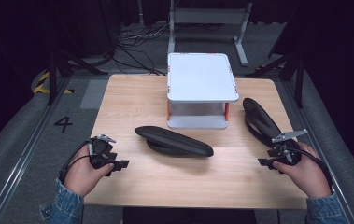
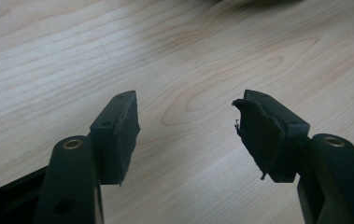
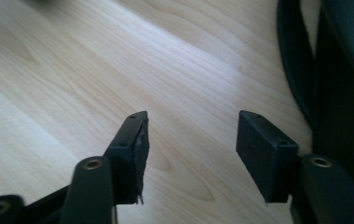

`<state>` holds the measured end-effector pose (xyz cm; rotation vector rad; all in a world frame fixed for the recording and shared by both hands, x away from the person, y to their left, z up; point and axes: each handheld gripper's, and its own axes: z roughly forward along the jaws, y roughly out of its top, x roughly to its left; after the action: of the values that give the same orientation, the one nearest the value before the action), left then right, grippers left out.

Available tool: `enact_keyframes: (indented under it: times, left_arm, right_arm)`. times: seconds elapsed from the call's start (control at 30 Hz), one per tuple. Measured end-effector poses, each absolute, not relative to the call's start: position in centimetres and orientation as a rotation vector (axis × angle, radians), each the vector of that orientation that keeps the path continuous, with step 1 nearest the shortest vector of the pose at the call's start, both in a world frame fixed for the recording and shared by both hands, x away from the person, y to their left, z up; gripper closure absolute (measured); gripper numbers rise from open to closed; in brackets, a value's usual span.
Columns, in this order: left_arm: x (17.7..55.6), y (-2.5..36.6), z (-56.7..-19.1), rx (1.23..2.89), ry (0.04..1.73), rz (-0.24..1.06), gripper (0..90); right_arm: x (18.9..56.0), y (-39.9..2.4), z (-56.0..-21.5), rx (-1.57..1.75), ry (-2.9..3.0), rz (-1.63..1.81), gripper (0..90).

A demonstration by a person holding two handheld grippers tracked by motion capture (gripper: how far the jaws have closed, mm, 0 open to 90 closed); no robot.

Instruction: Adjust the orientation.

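Nothing gripped yet; both black shoes lie loose on the surface.

Jaws of the left gripper (image 1: 118, 164) and right gripper (image 1: 264, 162) are spread and empty. One shoe (image 1: 174, 141) lies ahead between them, another (image 1: 260, 119) just beyond the right jaws, the white two-tier rack (image 1: 201, 77) unloaded.

Stand (image 1: 202, 77) behind slipper (image 1: 174, 141); second slipper (image 1: 259, 118) right.

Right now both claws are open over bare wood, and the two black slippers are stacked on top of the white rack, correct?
Not quite. The left claw and right claw are open, but the high view shows both slippers lying on the table, not on the white rack.
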<state>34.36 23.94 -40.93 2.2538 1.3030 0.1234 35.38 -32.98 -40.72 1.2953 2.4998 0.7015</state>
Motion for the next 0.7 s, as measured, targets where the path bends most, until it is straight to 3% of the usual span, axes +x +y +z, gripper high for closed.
enact_keyframes:
  times: [0.13,0.47,0.7]
  left_arm:
    - [34.3,24.2,-40.8,2.248,1.306,0.162,36.7]
    - [33.6,24.8,-40.9,2.076,1.338,0.113,31.9]
    - [33.0,25.3,-40.8,2.101,1.33,0.121,31.5]
  right_arm:
    - [35.6,-32.7,-40.7,1.261,2.488,0.716,43.7]
    - [36.0,-31.0,-40.8,1.218,2.505,0.78,38.9]
    - [36.6,-29.3,-41.0,1.153,2.535,0.8,38.0]
